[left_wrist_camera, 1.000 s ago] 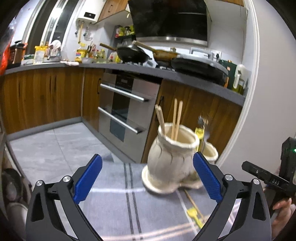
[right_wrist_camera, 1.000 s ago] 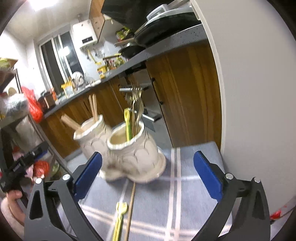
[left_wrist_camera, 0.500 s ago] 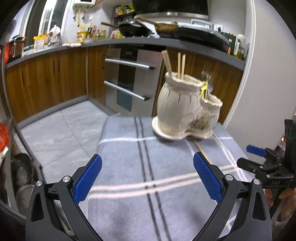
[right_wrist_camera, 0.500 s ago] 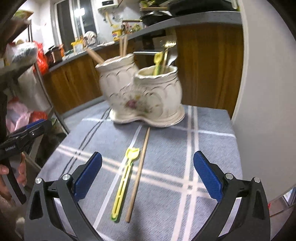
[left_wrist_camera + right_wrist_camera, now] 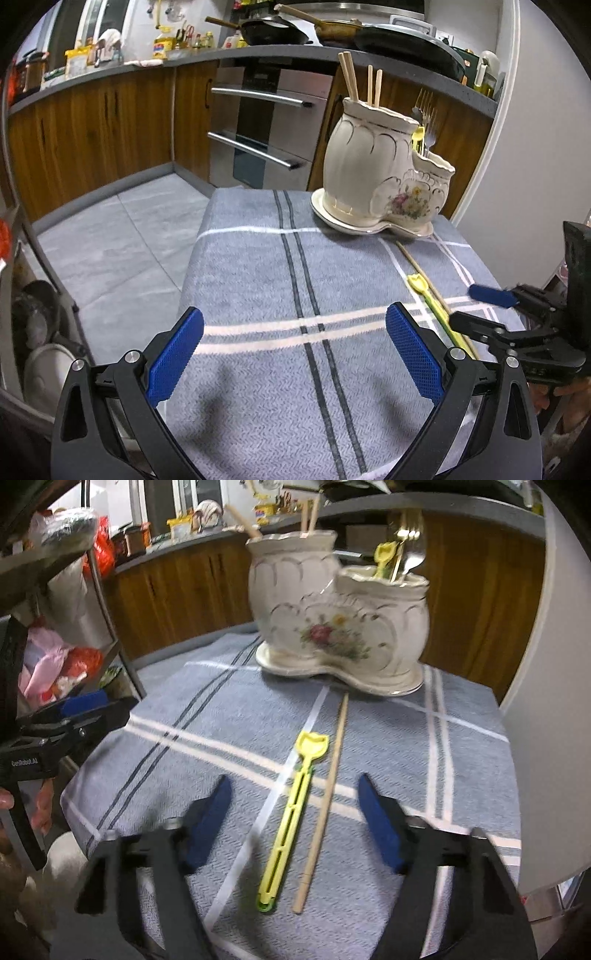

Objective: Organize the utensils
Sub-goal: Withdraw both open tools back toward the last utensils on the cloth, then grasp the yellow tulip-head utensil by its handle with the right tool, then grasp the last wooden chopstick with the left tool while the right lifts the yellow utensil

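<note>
right hand-held gripper [image 5: 295,812]: hung low over the cloth, jaws closing, nothing pinched yet; yellow utensil and chopstick both lay between the pads.
left hand-held gripper [image 5: 295,354]: spread wide, empty, parked above bare cloth off to the side.
yellow utensil [image 5: 291,812]: flat on the worktop cloth [image 5: 406,738], spade end aimed at the holder, just beside the chopstick.
loose chopstick [image 5: 325,797]: parallel to the yellow one, far tip almost at the holder's base.
risk, double grab: probably scooped both at once since they sat so close, then one dropped mid-lift.
risk, flat pieces: thin and low on soft fabric, so pads could've snagged the cloth or skidded over the top.
risk, roll: round stick likely to roll away if nudged by one pad only.
ceramic holder [image 5: 340,620]: far end of the worktop, two pots joined; tall one with chopsticks, short one with forks and another yellow piece.
risk, drop-off: crowded openings, could've knocked against sticks already standing, or tipped the holder near the edge.
</note>
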